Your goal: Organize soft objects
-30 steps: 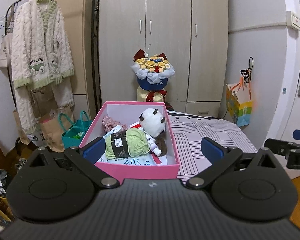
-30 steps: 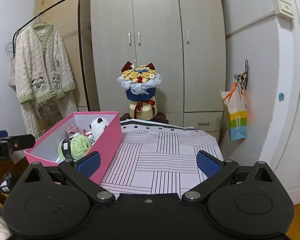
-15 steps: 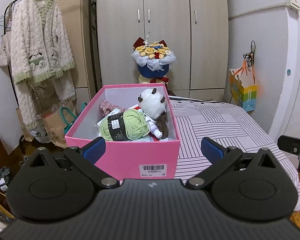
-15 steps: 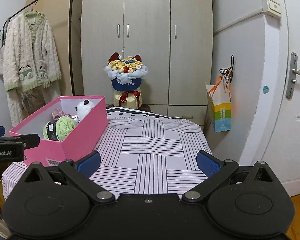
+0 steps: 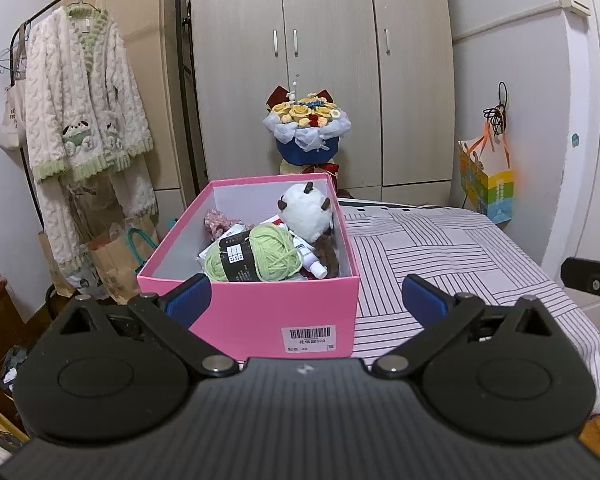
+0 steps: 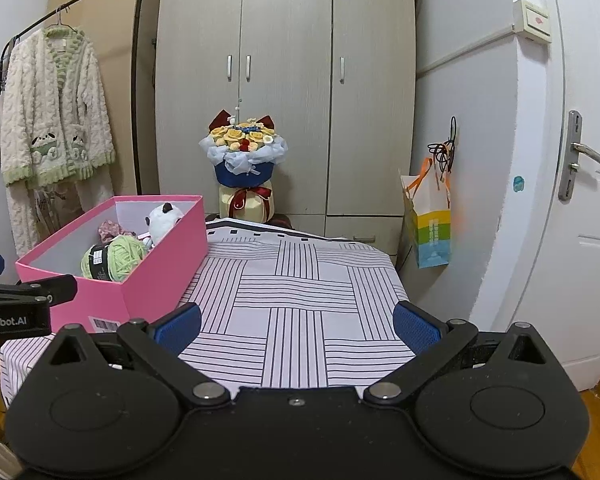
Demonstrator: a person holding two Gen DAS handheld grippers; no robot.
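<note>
A pink box [image 5: 256, 316] [image 6: 156, 276] stands at the left of a striped table [image 5: 440, 256] [image 6: 300, 304]. Inside lie a green yarn ball [image 5: 260, 258] [image 6: 116, 258], a white plush toy with dark ears [image 5: 306, 212] [image 6: 164, 218], a pinkish fabric piece [image 5: 220, 222] [image 6: 110, 228] and a small bottle [image 5: 314, 262]. My left gripper [image 5: 306, 300] is open, just in front of the box's near wall, nothing between its fingers. My right gripper [image 6: 296, 326] is open over the bare striped cloth, right of the box.
A flower bouquet [image 5: 306, 128] [image 6: 244, 160] stands beyond the table before a wardrobe [image 5: 320, 72]. A knitted cardigan [image 5: 84, 96] hangs on a rack at left, paper bags [image 5: 116, 256] below it. A colourful bag [image 6: 428, 220] hangs beside a door [image 6: 580, 200] at right.
Both grippers have pulled back and away from the box; the box looks smaller and its barcoded front wall has come into view. Both stay open and hold nothing.
</note>
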